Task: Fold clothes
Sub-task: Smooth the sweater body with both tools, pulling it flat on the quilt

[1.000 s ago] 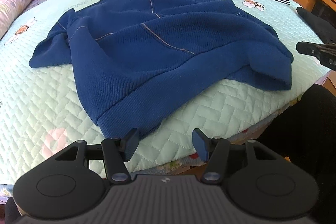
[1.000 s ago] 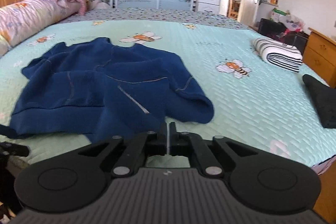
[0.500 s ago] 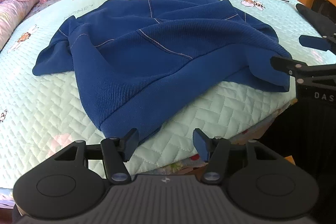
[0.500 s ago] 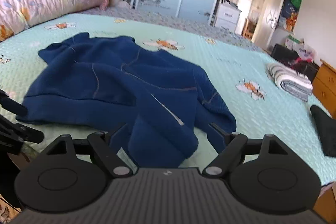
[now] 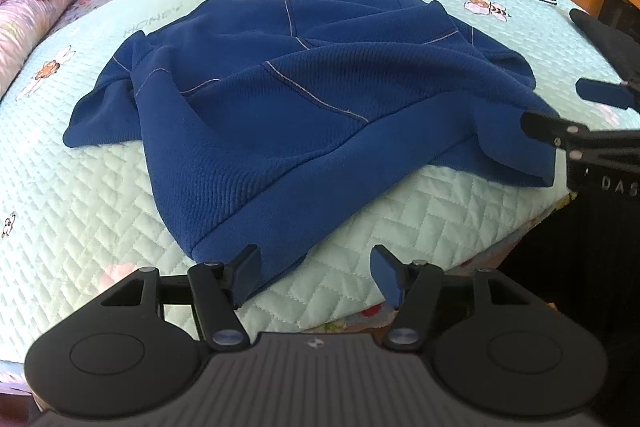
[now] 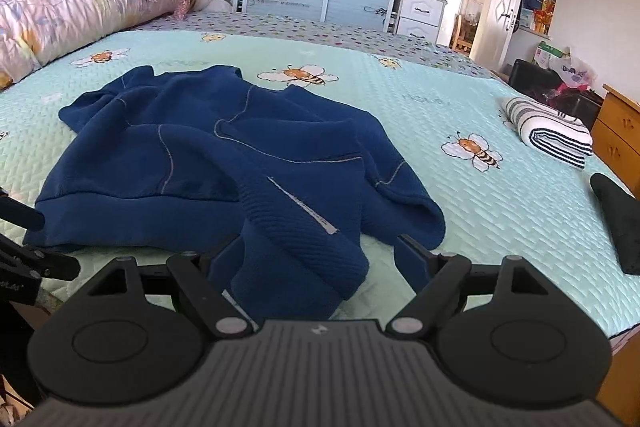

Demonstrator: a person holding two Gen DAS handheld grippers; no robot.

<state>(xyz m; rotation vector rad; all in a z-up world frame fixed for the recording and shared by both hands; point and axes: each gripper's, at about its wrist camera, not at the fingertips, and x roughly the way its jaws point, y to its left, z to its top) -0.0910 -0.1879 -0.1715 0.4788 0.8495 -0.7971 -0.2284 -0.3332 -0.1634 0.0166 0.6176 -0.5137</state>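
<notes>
A dark blue sweater lies rumpled on the mint quilted bed cover, its ribbed hem toward the near edge. My left gripper stands open just short of the hem's near corner, its left finger against the cloth. In the right wrist view the sweater has a bunched fold at the front. My right gripper is open, its fingers on either side of that fold. The right gripper also shows at the right edge of the left wrist view, beside the sweater's far corner.
A folded striped garment and a black item lie on the bed's right side. A rolled floral duvet with a pink cloth lines the headboard side. Wooden drawers stand right of the bed. The bed edge is close below my left gripper.
My right gripper has opened and moved forward over the sweater's front fold. The left gripper stays open and has crept slightly closer to the hem.
</notes>
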